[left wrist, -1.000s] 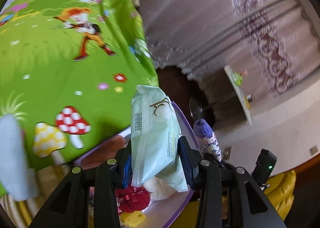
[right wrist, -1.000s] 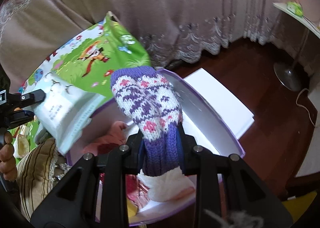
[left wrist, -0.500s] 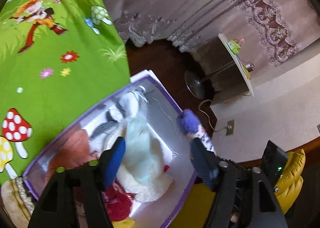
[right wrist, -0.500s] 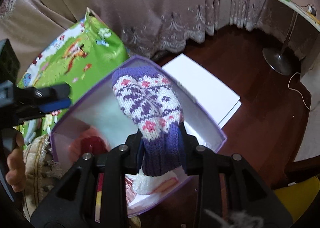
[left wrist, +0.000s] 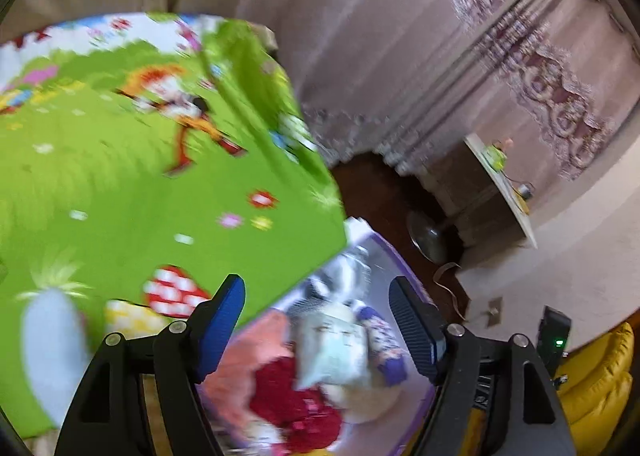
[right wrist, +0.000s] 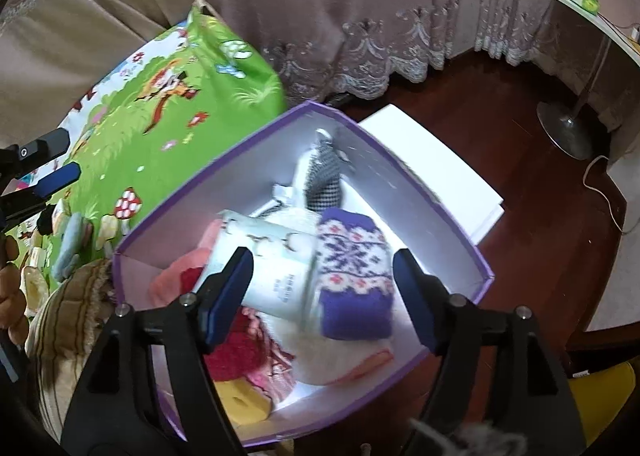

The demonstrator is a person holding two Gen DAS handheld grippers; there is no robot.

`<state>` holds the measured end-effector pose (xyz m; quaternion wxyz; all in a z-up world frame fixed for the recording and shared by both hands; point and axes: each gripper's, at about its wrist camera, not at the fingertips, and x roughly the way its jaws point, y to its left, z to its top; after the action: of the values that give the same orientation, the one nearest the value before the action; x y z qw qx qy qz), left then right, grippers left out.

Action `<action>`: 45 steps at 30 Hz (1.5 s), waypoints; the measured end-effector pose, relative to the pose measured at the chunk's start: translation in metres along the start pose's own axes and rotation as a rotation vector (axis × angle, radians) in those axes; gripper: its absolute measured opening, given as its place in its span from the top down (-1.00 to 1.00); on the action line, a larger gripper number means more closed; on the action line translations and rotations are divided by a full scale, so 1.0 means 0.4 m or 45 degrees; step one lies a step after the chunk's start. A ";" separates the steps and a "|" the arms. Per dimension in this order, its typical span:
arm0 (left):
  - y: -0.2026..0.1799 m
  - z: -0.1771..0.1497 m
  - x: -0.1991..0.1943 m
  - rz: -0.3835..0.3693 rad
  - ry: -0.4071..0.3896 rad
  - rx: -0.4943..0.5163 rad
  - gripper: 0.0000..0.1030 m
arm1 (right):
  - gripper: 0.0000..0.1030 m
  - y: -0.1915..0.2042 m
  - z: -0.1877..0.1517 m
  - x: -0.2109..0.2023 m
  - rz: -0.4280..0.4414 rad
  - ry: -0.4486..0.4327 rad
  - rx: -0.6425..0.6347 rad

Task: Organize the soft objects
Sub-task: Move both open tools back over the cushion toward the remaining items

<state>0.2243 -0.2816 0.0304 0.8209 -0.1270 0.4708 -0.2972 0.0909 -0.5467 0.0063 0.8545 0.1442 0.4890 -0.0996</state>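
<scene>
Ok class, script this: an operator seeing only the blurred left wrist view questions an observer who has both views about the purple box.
Operator: Is anything yellow in the box?
Observer: Yes, a yellow piece lies in the near corner of the purple box.
Operator: And what's beyond the box?
Observer: A flat white board lies on the dark floor, right against its far side.

Dark wood floor (right wrist: 532, 176), mauve lace-hemmed curtains (right wrist: 320, 8), pedestal side table (right wrist: 580, 68)
</scene>
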 end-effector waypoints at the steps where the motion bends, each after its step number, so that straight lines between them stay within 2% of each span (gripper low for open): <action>1: 0.013 0.003 -0.016 0.011 -0.015 0.005 -0.50 | -0.49 0.014 0.003 0.000 0.008 0.002 -0.012; 6: 0.110 0.009 -0.110 0.098 -0.099 0.002 -0.62 | -0.50 0.099 0.014 0.003 0.052 0.004 -0.085; 16: 0.354 -0.003 -0.286 0.258 -0.233 -0.210 -0.62 | -0.56 0.286 0.033 0.001 0.150 0.019 -0.237; 22: 0.445 -0.012 -0.352 0.337 -0.273 -0.266 -0.62 | -0.58 0.391 0.043 0.011 0.198 0.039 -0.320; 28: 0.555 -0.030 -0.415 0.461 -0.296 -0.343 -0.63 | -0.61 0.493 0.040 0.022 0.252 0.067 -0.404; 35: 0.700 -0.067 -0.476 0.591 -0.244 -0.473 -0.63 | -0.68 0.597 0.029 0.037 0.308 0.102 -0.485; 39: 0.746 -0.081 -0.480 0.717 -0.157 -0.419 -0.63 | -0.70 0.657 0.028 0.055 0.340 0.130 -0.506; 45: 0.798 -0.101 -0.450 0.808 -0.018 -0.335 -0.64 | -0.78 0.756 0.017 0.087 0.364 0.175 -0.556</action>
<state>0.2393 0.0832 -0.0209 0.8522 -0.0812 0.5156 0.0371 0.2080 -0.2661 0.0247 0.8355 0.0304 0.5305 0.1400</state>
